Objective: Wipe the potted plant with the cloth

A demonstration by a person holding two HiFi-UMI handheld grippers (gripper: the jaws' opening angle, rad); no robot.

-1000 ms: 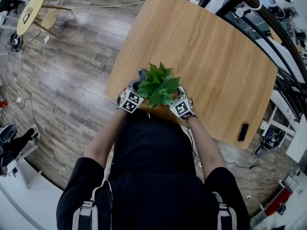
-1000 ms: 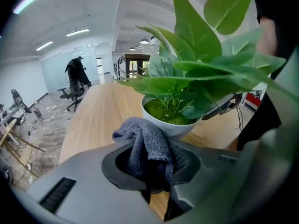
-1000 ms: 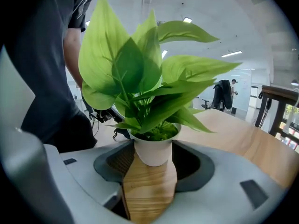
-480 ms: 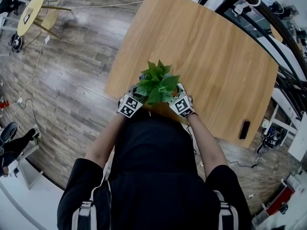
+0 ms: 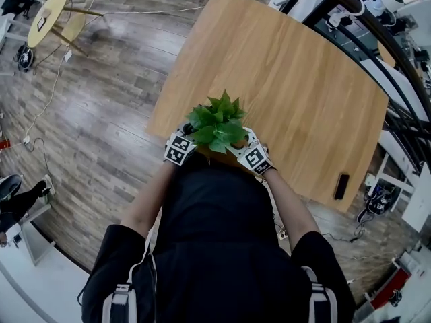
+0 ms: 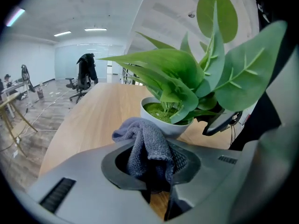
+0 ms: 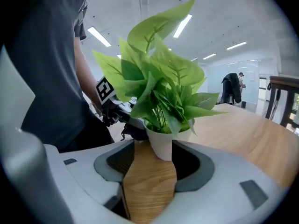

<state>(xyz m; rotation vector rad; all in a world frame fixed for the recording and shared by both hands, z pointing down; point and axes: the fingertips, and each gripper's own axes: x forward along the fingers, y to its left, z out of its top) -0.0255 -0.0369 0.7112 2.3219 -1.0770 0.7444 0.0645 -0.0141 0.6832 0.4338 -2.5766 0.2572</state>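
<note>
A small green leafy plant in a white pot point(image 7: 162, 146) stands near the edge of the light wooden surface point(image 5: 296, 79) closest to the person, with one hand-held gripper on either side of it. The left hand-held gripper point(image 6: 152, 169) is clamped on a bunched grey knitted cloth point(image 6: 145, 143), whose folds rise out of the gap between the jaws and lie just in front of the rim of the pot; from this view it is not clear whether the cloth touches the pot. Broad leaves spread over and to the right of the cloth. The right hand-held gripper point(image 7: 150, 164) has its jaws apart, with bare wood showing between them, and the base of the pot stands at the far end of that gap, close to the right-hand jaw; whether the jaw presses on the pot cannot be told. In the head view the foliage hides the pot, and the two marker cubes sit just left and right of the leaves. A slim black rectangular object point(image 5: 342, 186) lies on the surface well apart from the plant, near its right corner. Grey-brown plank flooring point(image 5: 101, 99) surrounds the surface.
</note>
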